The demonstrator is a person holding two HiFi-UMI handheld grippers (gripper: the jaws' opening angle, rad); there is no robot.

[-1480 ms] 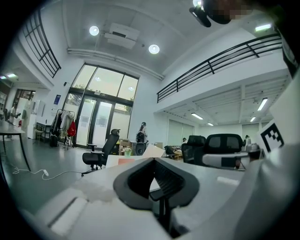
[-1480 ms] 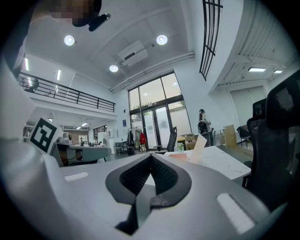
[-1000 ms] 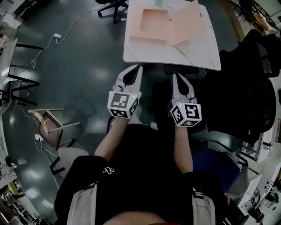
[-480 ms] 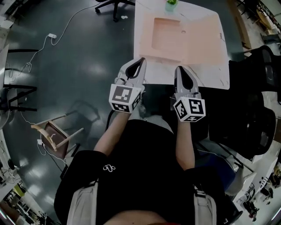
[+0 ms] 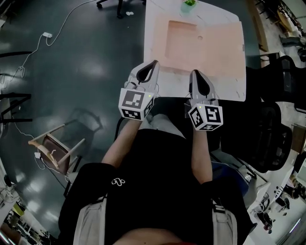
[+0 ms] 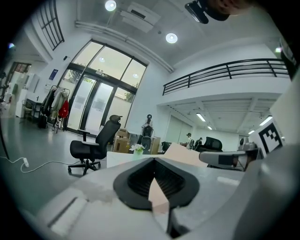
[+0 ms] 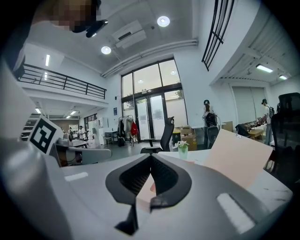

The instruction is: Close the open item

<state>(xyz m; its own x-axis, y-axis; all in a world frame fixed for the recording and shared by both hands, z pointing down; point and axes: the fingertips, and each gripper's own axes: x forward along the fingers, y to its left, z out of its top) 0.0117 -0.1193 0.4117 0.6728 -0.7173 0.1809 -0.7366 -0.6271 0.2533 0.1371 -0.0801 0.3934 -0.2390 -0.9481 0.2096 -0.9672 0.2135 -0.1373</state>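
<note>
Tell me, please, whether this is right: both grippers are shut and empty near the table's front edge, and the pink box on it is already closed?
Not quite: the pink box is open, not closed; the head view shows its hollow tray with the lid spread rightward. The left gripper and right gripper are indeed shut and empty near the front edge of the table.

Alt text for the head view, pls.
Seen from above, a person holds the left tool and right tool, both shut and empty, at the near edge of a white table bearing an open peach box. A green plant stands at its far edge.
</note>
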